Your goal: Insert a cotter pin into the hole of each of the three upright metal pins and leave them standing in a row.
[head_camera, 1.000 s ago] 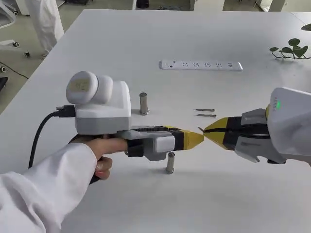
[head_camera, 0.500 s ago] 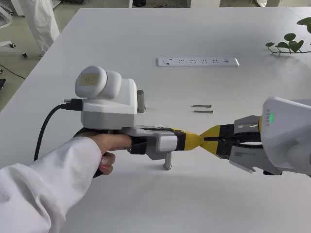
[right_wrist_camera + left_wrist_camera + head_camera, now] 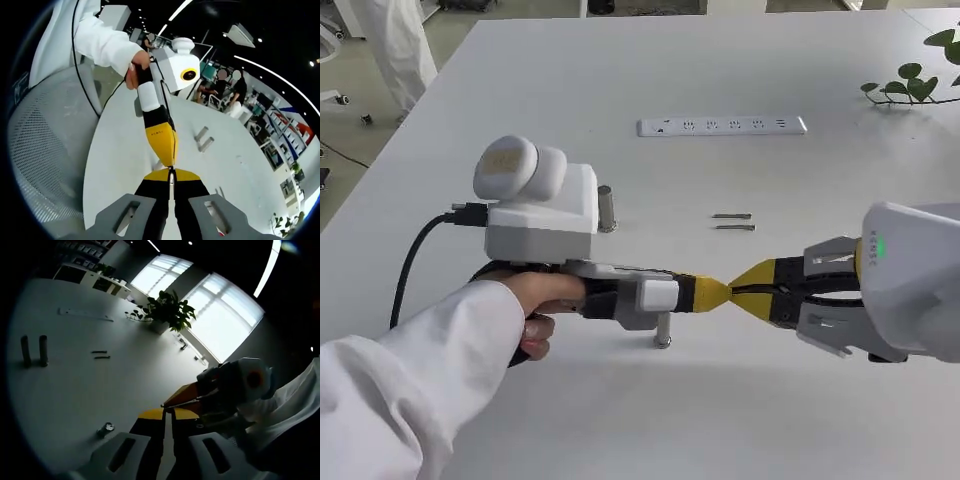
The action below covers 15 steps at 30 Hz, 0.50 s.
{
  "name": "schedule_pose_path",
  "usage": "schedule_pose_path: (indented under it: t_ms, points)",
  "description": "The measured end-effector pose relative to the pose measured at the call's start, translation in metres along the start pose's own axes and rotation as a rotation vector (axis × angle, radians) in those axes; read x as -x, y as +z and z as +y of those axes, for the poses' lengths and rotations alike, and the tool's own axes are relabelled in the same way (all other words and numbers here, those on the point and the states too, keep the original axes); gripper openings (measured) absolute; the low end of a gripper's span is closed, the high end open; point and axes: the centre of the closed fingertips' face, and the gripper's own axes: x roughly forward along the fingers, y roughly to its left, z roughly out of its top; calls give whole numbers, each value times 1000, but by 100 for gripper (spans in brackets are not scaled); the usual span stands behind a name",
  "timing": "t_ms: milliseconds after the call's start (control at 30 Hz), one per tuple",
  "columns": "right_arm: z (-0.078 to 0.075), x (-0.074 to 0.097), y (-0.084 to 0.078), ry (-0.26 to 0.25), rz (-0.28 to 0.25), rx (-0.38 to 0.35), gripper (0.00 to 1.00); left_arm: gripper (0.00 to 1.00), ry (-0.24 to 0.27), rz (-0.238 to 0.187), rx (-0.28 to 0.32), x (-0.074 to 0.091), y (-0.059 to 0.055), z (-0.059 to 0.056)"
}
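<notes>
Pin (image 3: 607, 208) silvery, cylindrical, upright

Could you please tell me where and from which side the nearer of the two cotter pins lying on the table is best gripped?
Probably at mid-length, from straight above, jaws closing across its thin shank. The nearer cotter pin lies flat, with the other cotter pin parallel close behind, so a side approach looks cramped.

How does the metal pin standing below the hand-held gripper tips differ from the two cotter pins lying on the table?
The short grey metal pin stands upright; the two thin grey cotter pins lie flat. The metal pin is thick and round; the cotter pins are slender. Both are grey metal on the white table.
</notes>
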Motion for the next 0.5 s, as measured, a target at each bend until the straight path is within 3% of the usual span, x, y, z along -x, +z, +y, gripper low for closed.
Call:
schedule_pose_path:
  t_ms: [367,500]
  points:
    - [2,4,1,10,6,25,0,1,-6,5,33,-1,-1,-2]
    - [6,4,1,24,15,44,0,0,-1,25,43,0,-6,-2]
